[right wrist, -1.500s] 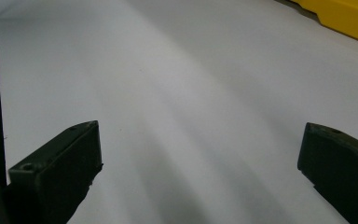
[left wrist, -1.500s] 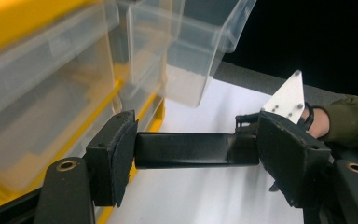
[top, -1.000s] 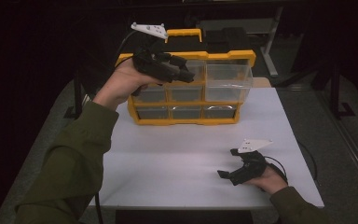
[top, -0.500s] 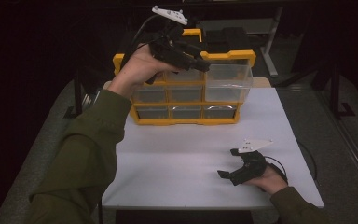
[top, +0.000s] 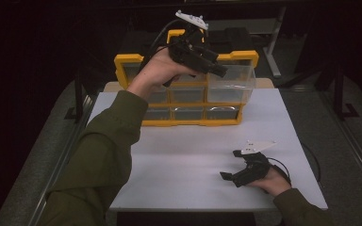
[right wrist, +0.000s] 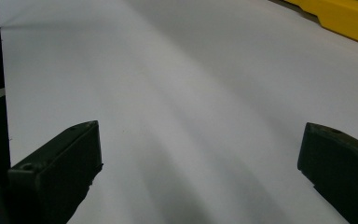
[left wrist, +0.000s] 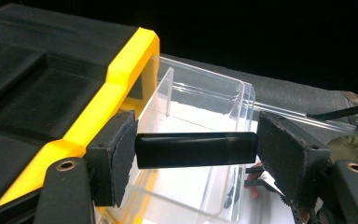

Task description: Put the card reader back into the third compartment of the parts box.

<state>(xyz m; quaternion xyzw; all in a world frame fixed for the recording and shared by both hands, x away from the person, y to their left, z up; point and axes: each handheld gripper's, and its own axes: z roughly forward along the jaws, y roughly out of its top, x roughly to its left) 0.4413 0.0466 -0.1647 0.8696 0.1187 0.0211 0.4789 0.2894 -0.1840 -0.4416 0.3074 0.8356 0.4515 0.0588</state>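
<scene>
A yellow organiser (top: pixel 127 66) with clear drawers stands at the back of the white table (top: pixel 184 155). Its top right clear drawer (top: pixel 235 80) is pulled out. My left gripper (top: pixel 217 69) is held high over that drawer, shut on a short black cylinder (left wrist: pixel 193 149) that lies crosswise between its pads. In the left gripper view the open drawer (left wrist: pixel 200 112) sits right below the cylinder and the organiser's yellow frame (left wrist: pixel 121 79) is at the left. My right gripper (top: pixel 231 165) rests low on the table at the front right, jaws wide apart, with nothing between them (right wrist: pixel 200 163).
A black case (top: pixel 238 40) sits behind the organiser. The table's front edge runs just below the right hand. A yellow organiser corner (right wrist: pixel 345 18) shows at the top right of the right gripper view. Dark floor and metal frame legs surround the table.
The left hand has risen and swung right, from in front of the organiser's upper left to above its pulled-out top right drawer, still holding the black cylinder. The right gripper has stayed put.
</scene>
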